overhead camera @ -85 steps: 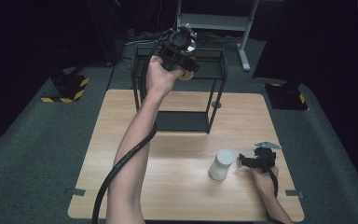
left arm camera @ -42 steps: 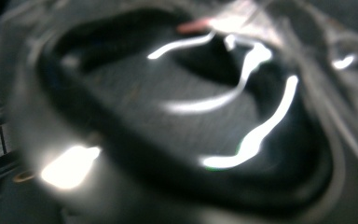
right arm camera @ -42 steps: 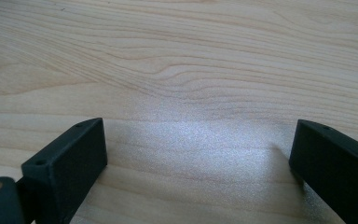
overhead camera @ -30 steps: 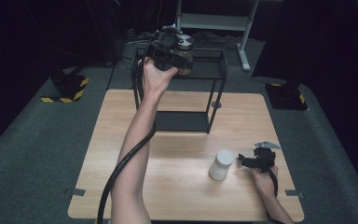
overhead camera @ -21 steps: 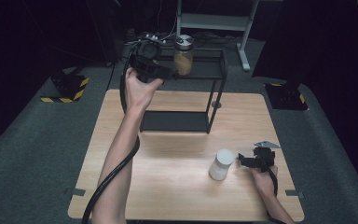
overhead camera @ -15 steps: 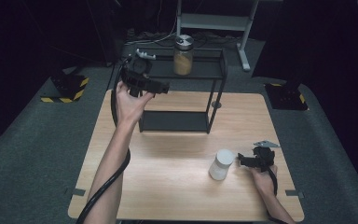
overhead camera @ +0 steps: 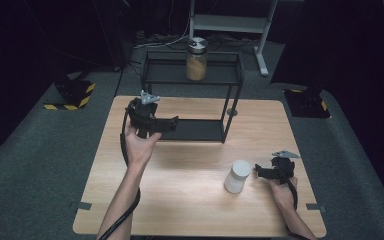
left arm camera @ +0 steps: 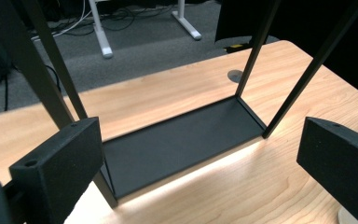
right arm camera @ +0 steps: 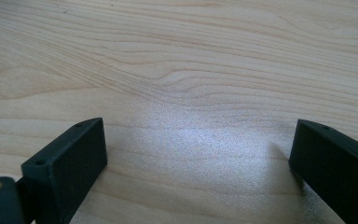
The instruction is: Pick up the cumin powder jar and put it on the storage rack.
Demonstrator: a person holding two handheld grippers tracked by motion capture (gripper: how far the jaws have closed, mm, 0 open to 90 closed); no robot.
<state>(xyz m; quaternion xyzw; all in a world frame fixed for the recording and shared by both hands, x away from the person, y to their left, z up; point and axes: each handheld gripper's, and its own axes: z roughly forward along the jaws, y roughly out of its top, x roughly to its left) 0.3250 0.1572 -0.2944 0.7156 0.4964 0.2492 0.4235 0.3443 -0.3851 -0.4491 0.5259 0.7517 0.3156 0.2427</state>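
Yellow-filled jar (overhead camera: pixel 197 59) already stands on the shelf's top (overhead camera: pixel 166 73); both grippers' jaws gape wide, white jar (overhead camera: pixel 238 176) left on the bench (overhead camera: pixel 190 200).

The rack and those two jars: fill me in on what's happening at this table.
A person holds a gripper in each hand. The left gripper hangs open and empty in front of the black rack, whose top shelf carries a jar of yellow stuff. The right gripper rests open on the table beside a white jar, gripping nothing.
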